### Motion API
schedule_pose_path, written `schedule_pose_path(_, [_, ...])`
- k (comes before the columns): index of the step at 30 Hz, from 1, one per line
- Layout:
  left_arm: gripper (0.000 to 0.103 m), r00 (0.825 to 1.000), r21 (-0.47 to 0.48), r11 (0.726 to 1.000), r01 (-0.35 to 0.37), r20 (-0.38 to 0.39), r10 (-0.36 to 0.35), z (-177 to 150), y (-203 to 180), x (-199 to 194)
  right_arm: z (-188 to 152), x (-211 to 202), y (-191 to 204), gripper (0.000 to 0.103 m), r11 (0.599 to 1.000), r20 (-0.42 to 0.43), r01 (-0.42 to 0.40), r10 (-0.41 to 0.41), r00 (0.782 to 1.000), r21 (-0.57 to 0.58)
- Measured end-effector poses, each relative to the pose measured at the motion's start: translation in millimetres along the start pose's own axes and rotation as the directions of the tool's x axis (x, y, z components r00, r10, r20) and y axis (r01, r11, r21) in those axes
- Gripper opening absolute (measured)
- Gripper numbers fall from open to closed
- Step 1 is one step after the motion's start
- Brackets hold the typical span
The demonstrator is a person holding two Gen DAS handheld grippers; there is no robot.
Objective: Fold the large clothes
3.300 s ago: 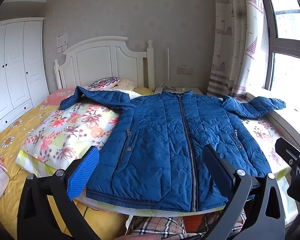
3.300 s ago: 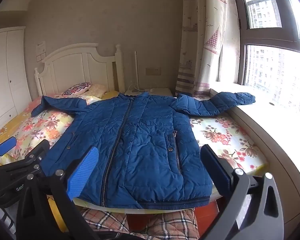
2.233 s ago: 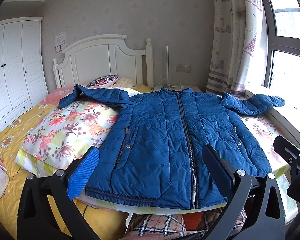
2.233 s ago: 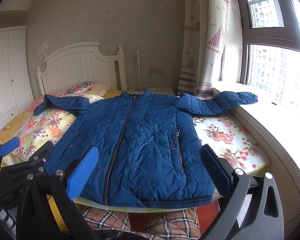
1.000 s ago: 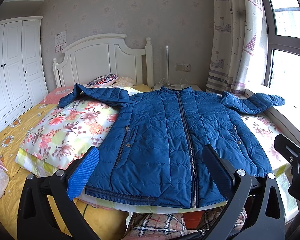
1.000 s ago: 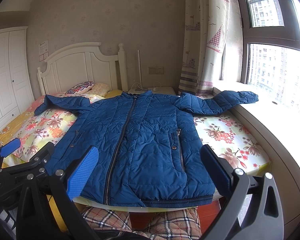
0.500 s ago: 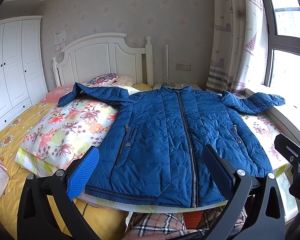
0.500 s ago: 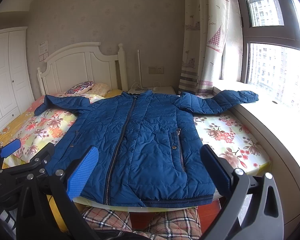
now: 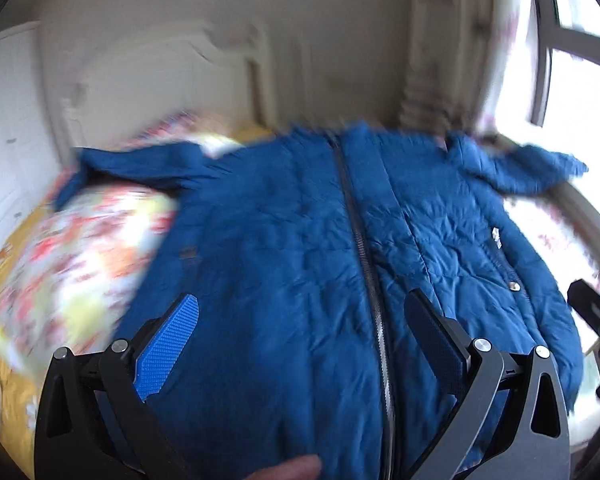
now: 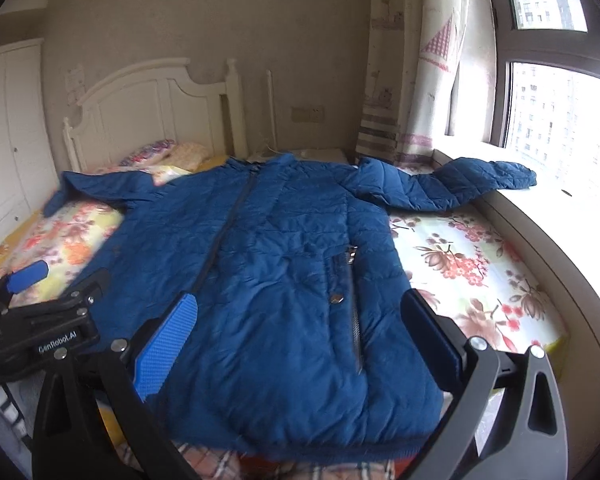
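Observation:
A blue quilted jacket [image 9: 300,248] lies flat, zipped and front up on the bed, both sleeves spread out; it also shows in the right wrist view [image 10: 284,264]. Its right sleeve [image 10: 460,184] reaches the window sill. My left gripper [image 9: 300,340] is open and empty, low over the jacket's lower front by the zipper. My right gripper [image 10: 296,332] is open and empty above the jacket's hem near the right pocket. The left gripper also shows at the left edge of the right wrist view [image 10: 32,280]. The left wrist view is blurred.
A floral quilt [image 10: 472,264] covers the bed. A folded floral duvet [image 9: 72,248] lies under the jacket's left side. White headboard [image 10: 156,116], pillows [image 10: 160,152], curtain [image 10: 416,64] and window sill [image 10: 548,216] surround the bed. Plaid cloth [image 10: 300,468] lies below the hem.
Both grippers have moved forward and down toward the jacket, which now fills more of each view. The left one is moving fast, its view blurred. Both stay open.

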State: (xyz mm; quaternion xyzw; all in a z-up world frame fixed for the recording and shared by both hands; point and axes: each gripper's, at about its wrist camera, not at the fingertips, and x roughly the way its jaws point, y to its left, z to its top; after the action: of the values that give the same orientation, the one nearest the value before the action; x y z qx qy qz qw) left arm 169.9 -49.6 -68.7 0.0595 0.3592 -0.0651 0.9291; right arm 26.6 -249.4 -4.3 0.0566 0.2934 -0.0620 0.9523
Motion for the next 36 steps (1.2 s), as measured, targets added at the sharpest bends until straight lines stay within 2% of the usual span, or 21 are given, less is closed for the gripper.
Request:
schedule_pose_path(3, [0.099, 0.993, 0.02, 0.999, 0.034, -0.113, -0.031, 40.1, -0.1, 61.4, 24.7, 64.4, -35.6, 0.101, 0.996, -0.083, 0.053, -0.047, 0.995, 0.071])
schedule_pose_path(6, [0.099, 0.992, 0.006, 1.0, -0.016, -0.123, 0.016, 73.8, 14.7, 105.7, 50.1, 120.7, -90.8, 0.101, 0.975, -0.16, 0.113, -0.083, 0.984, 0.189])
schedule_pose_path(9, [0.099, 0.988, -0.005, 0.998, -0.067, -0.141, 0.065, 95.4, 36.0, 146.3, 71.6, 162.9, -156.8, 0.101, 0.932, -0.178, 0.132, -0.074, 0.981, 0.339])
schedule_pose_path(11, [0.099, 0.983, -0.001, 0.997, -0.08, -0.166, 0.079, 100.8, 44.8, 165.9, 81.8, 186.1, -197.3, 0.1, 0.895, -0.167, 0.137, -0.071, 0.983, 0.424])
schedule_pose_path(15, [0.099, 0.97, -0.01, 0.998, -0.054, -0.239, 0.05, 92.3, 61.4, 202.4, 96.9, 226.6, -258.7, 0.099, 0.827, -0.169, 0.192, -0.119, 0.978, 0.528])
schedule_pose_path(18, [0.099, 0.979, -0.084, 0.996, 0.025, -0.202, -0.041, 82.2, 74.7, 207.1, 103.3, 254.9, -291.3, 0.099, 0.772, -0.182, 0.23, -0.15, 0.972, 0.593])
schedule_pose_path(20, [0.099, 0.979, -0.083, 0.996, 0.032, -0.197, -0.047, 81.1, 74.8, 205.9, 107.0, 270.3, -303.4, 0.097, 0.757, -0.196, 0.254, -0.167, 0.966, 0.602])
schedule_pose_path(22, [0.099, 0.979, -0.073, 0.997, 0.021, -0.199, -0.035, 79.8, 71.8, 205.4, 110.5, 286.4, -311.7, 0.088, 0.752, -0.214, 0.278, -0.184, 0.959, 0.598])
schedule_pose_path(23, [0.099, 0.979, -0.074, 0.997, 0.017, -0.202, -0.031, 80.6, 71.4, 206.2, 113.3, 294.0, -315.2, 0.075, 0.752, -0.213, 0.276, -0.183, 0.96, 0.599])
schedule_pose_path(24, [0.099, 0.978, -0.08, 0.997, 0.013, -0.205, -0.029, 81.7, 71.3, 207.1, 117.7, 300.3, -321.8, 0.056, 0.752, -0.207, 0.274, -0.185, 0.961, 0.599])
schedule_pose_path(25, [0.099, 0.978, -0.083, 0.997, 0.012, -0.208, -0.029, 83.1, 71.5, 208.4, 121.7, 301.8, -321.9, 0.044, 0.754, -0.199, 0.278, -0.197, 0.96, 0.595])
schedule_pose_path(26, [0.099, 0.977, -0.084, 0.996, 0.013, -0.209, -0.031, 85.3, 74.2, 211.8, 129.4, 301.1, -319.4, 0.023, 0.76, -0.179, 0.294, -0.233, 0.956, 0.58])
schedule_pose_path(27, [0.099, 0.977, -0.085, 0.996, 0.015, -0.211, -0.033, 86.1, 74.1, 212.7, 140.7, 297.0, -310.1, 0.014, 0.781, -0.131, 0.293, -0.266, 0.955, 0.552])
schedule_pose_path(28, [0.099, 0.977, -0.085, 0.996, 0.015, -0.21, -0.033, 87.1, 74.3, 213.7, 151.2, 294.2, -299.6, 0.013, 0.805, -0.083, 0.283, -0.282, 0.956, 0.521])
schedule_pose_path(30, [0.099, 0.978, -0.087, 0.996, 0.018, -0.206, -0.036, 86.3, 75.3, 213.3, 180.1, 287.3, -254.5, 0.012, 0.882, 0.011, 0.274, -0.301, 0.954, 0.383])
schedule_pose_path(32, [0.099, 0.978, -0.088, 0.996, 0.02, -0.204, -0.038, 85.5, 75.8, 212.3, 204.5, 285.5, -187.4, 0.011, 0.959, 0.088, 0.21, -0.23, 0.969, 0.19])
schedule_pose_path(33, [0.099, 0.979, -0.089, 0.996, 0.021, -0.202, -0.038, 85.3, 75.9, 212.2, 211.7, 285.6, -139.1, 0.011, 0.986, 0.122, 0.159, -0.163, 0.979, 0.045])
schedule_pose_path(35, [0.099, 0.979, -0.094, 0.995, 0.025, -0.2, -0.044, 85.6, 76.6, 211.9, 208.2, 288.5, -69.3, 0.011, 0.983, 0.13, 0.077, -0.055, 0.99, -0.167])
schedule_pose_path(36, [0.099, 0.979, -0.096, 0.995, 0.028, -0.198, -0.046, 85.8, 77.1, 211.9, 198.7, 292.6, -25.7, 0.012, 0.959, 0.104, 0.001, 0.03, 0.994, -0.285])
